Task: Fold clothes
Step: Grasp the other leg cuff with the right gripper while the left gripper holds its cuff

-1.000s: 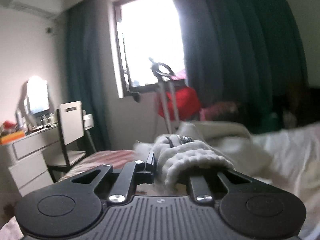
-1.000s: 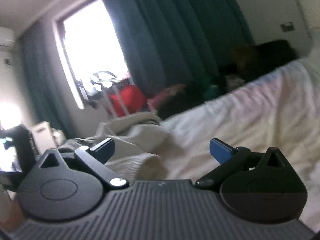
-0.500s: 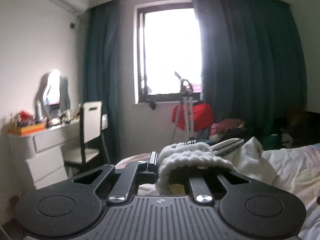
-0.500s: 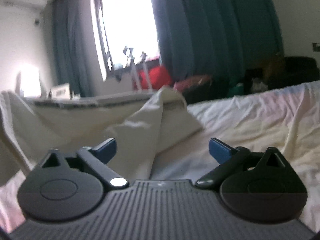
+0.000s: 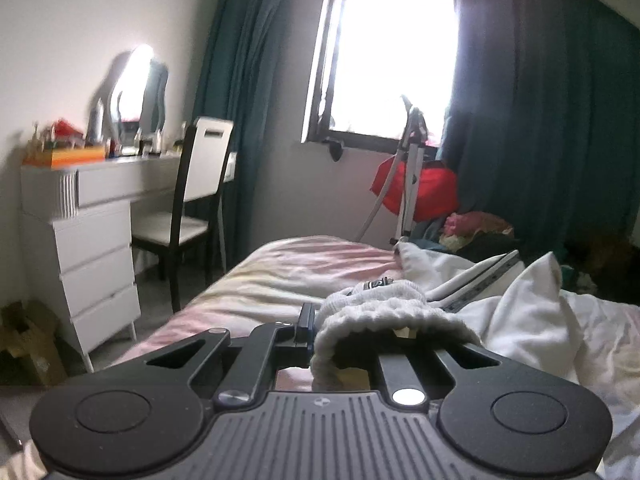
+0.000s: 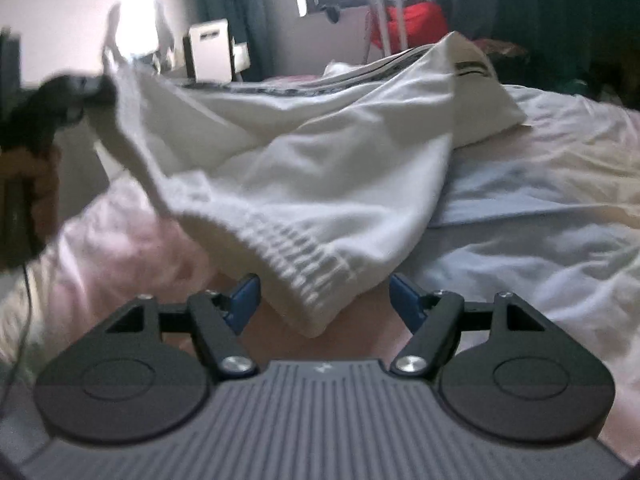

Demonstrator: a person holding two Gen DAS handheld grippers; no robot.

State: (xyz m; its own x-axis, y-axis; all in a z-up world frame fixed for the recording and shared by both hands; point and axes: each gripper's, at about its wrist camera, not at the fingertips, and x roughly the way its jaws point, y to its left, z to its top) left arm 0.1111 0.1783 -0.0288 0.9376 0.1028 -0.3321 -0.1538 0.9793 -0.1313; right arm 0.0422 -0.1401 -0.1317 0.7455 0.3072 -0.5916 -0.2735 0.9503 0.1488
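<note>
Two grippers work one white garment [image 6: 320, 160] on a bed [image 6: 540, 184]. The left gripper [image 5: 316, 330] has its jaws clenched on the garment's ribbed hem, which bunches over the right finger and hides it; only the left finger [image 5: 306, 320] shows. From the right wrist view that same gripper appears at the left edge, blurred, with a hand [image 6: 40, 184] around its handle, lifting one corner of the hem so the cloth hangs stretched between that corner and the bed. The right gripper [image 6: 324, 300] has its jaws parted and they have just been closing; the lowest fold of the ribbed hem droops between the blue pads [image 6: 244, 300] without either pad visibly pressing on it. The rest of the garment lies heaped toward the bed's far side. Beyond stand a white dresser [image 5: 92, 248], a chair [image 5: 192, 200], a window [image 5: 392, 52] and dark green curtains [image 5: 540, 120].
</note>
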